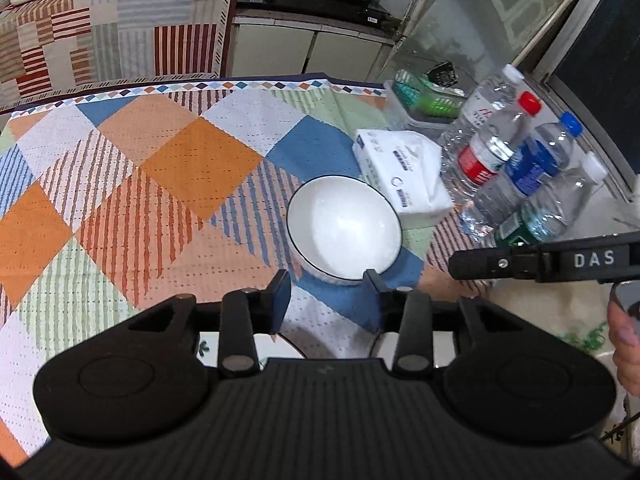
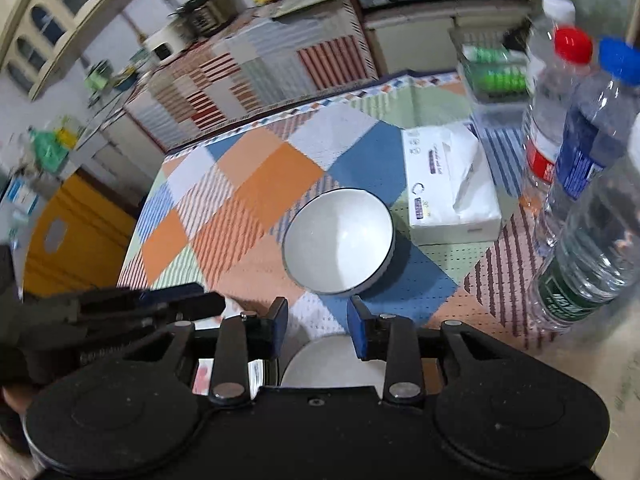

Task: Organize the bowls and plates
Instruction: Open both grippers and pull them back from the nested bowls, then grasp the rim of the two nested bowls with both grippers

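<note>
A white bowl [image 1: 344,228] with a thin dark rim stands upright on the patchwork tablecloth [image 1: 160,184]. My left gripper [image 1: 326,296] is open just short of the bowl's near edge, with nothing between its blue pads. My right gripper [image 2: 318,320] is open too, a little short of the same bowl [image 2: 340,240]. It also shows from the side at the right of the left wrist view as a black right gripper [image 1: 460,264]. Beneath the right gripper lies a white dish [image 2: 332,360]. A plate [image 1: 280,346] with a flower print shows under the left gripper.
A white tissue pack [image 1: 400,168] lies right behind the bowl. Several water bottles [image 1: 520,168] stand and lie at the table's right side. A clear box [image 1: 424,100] with green contents sits at the far right corner. A person's hand [image 1: 624,332] is at the right edge.
</note>
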Motion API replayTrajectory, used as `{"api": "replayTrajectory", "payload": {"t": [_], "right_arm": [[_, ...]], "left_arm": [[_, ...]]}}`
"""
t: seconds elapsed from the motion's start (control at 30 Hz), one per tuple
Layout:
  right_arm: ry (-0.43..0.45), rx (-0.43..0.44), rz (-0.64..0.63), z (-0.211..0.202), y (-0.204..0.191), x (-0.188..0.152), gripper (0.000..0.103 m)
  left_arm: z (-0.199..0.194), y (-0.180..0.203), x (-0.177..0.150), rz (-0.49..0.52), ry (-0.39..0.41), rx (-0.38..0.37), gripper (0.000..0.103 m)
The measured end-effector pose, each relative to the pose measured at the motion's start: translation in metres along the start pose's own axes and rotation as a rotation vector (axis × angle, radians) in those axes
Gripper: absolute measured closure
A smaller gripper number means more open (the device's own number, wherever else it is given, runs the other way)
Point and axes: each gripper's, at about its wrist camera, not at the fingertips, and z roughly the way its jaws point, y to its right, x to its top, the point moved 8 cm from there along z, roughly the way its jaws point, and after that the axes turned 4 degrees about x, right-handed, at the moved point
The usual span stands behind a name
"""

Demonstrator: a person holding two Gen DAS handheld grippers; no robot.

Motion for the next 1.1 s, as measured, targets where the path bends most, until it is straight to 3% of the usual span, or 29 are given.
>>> {"api": "replayTrajectory", "payload": {"t": [0.4, 0.67, 0.73, 0.9, 0.97, 1.1], "right_arm": [[-0.023, -0.074, 0.209, 0.076, 0.049, 0.02, 0.063], [0.022, -0.136, 0.157, 0.105, 0.062, 0.03, 0.064], [0.02, -0.14, 0.154, 0.109, 0.065, 0.03, 0.066], [0.059, -0.126, 0.161, 0.112, 0.074, 0.033, 0.092], [0.069, -0.12, 0.173, 0.112, 0.076, 0.033, 0.093], [0.067, -0.151, 0.135, 0.114, 0.073, 0.033, 0.094]], "left_arm": [[0.063, -0.016, 0.013, -0.081, -0.044, 0.048, 0.06], [0.099, -0.02, 0.008, -0.15, -0.071, 0.076, 0.06], [0.105, -0.017, 0.006, -0.149, -0.075, 0.079, 0.063], [0.113, -0.015, 0.002, -0.208, -0.07, 0.042, 0.067], [0.112, -0.015, 0.001, -0.249, -0.064, 0.017, 0.072], [0.118, -0.016, -0.002, -0.259, -0.086, 0.051, 0.078]]}}
